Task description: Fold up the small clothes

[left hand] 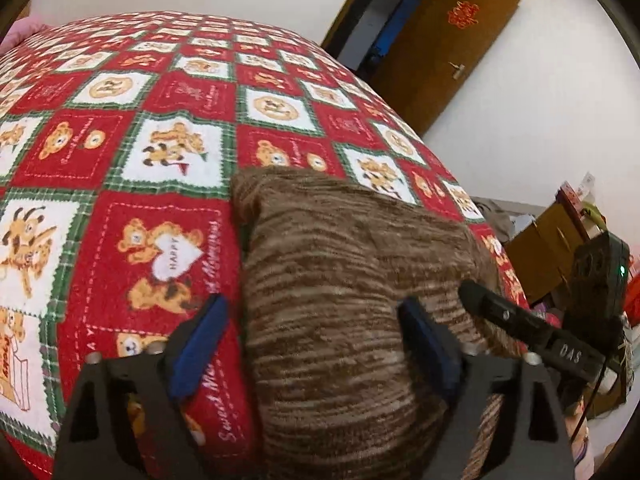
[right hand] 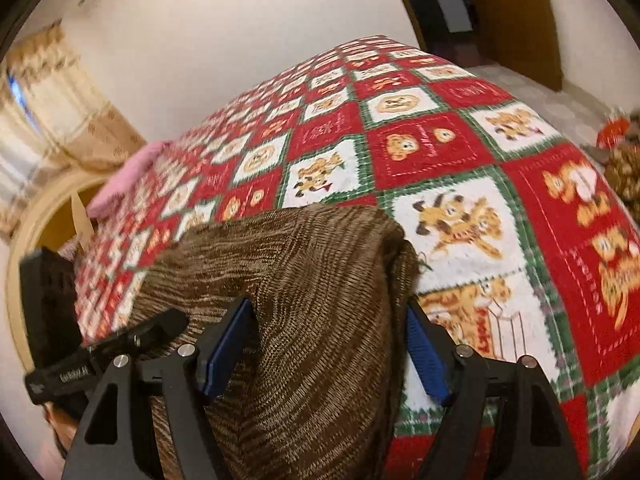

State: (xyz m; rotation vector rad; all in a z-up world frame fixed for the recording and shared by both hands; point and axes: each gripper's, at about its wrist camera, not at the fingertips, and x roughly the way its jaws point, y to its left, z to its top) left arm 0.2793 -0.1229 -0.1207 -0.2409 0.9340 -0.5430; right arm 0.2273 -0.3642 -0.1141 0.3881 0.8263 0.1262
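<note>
A brown striped knit garment [left hand: 344, 280] lies bunched on the red, white and green bear-print blanket [left hand: 160, 128]. My left gripper [left hand: 314, 320] is open, its blue-padded fingers [left hand: 200, 344] spread on either side of the garment's near end. In the right wrist view the same garment [right hand: 304, 304] lies on the blanket [right hand: 460, 152]. My right gripper [right hand: 330, 332] is open, with the cloth rising between its fingers [right hand: 428, 352]. Each gripper shows in the other's view: the right one [left hand: 520, 324] at the garment's right edge, the left one [right hand: 100, 352] at its left.
The blanket covers a bed. A brown wooden door [left hand: 444, 44] stands open behind it. Cluttered furniture [left hand: 560, 232] sits off the bed's right side. A pink cloth [right hand: 124, 176] lies at the bed's far left, near a curtain [right hand: 60, 112].
</note>
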